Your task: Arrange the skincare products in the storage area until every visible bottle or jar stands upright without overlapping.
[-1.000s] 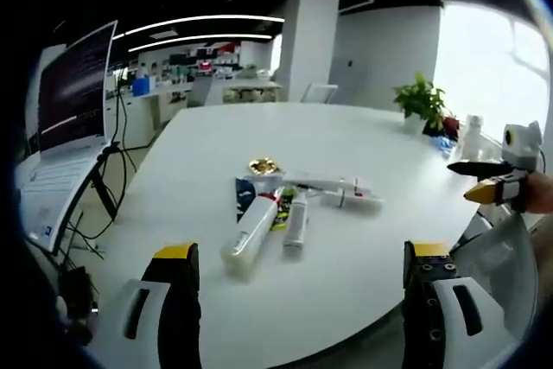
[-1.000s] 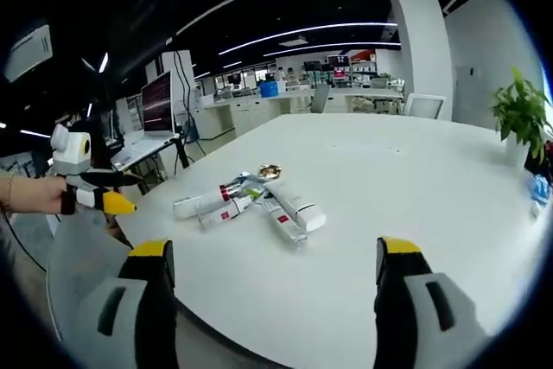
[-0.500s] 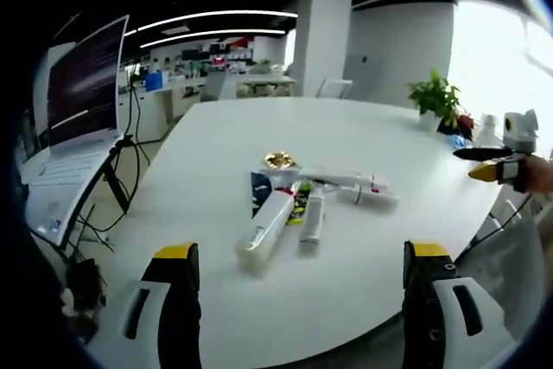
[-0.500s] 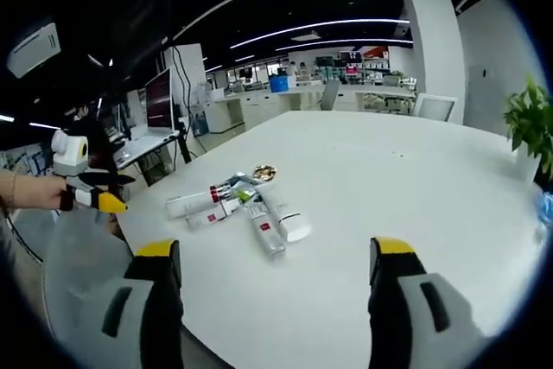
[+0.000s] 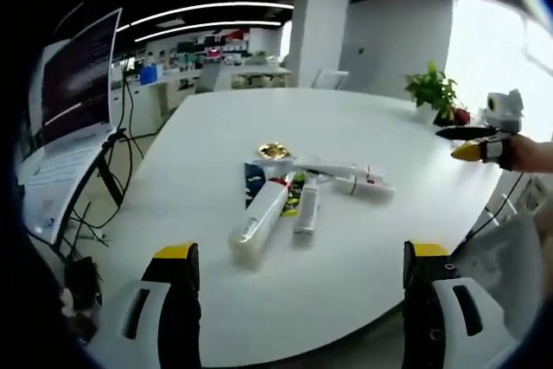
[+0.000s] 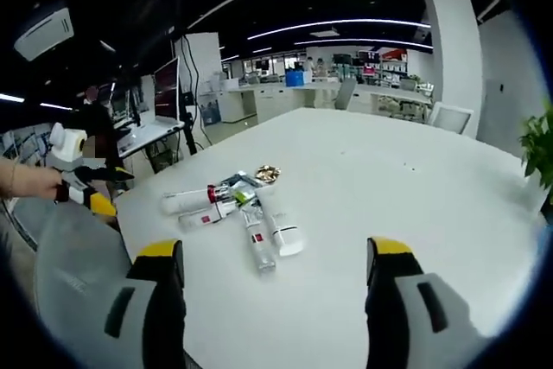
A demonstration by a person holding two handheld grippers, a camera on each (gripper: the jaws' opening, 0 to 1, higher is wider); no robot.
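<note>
Meanwhile both grippers' fingers gape empty near the table point(image 5: 363, 248) edge, tubes point(image 5: 259, 222) lying mid-table.

Smooth matt white table point(image 5: 259, 127), glossy white plastic tubes point(image 5: 257, 219), shiny gold lid point(image 5: 274, 151).

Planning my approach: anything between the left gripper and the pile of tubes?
Nothing: in the left gripper view, bare white table runs from the left gripper to the tubes.

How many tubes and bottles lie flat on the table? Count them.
4 lying flat: big white tube nearest, slim bottle beside it, long white tube behind, red-marked bottle right of that. Others may be hidden.
</note>
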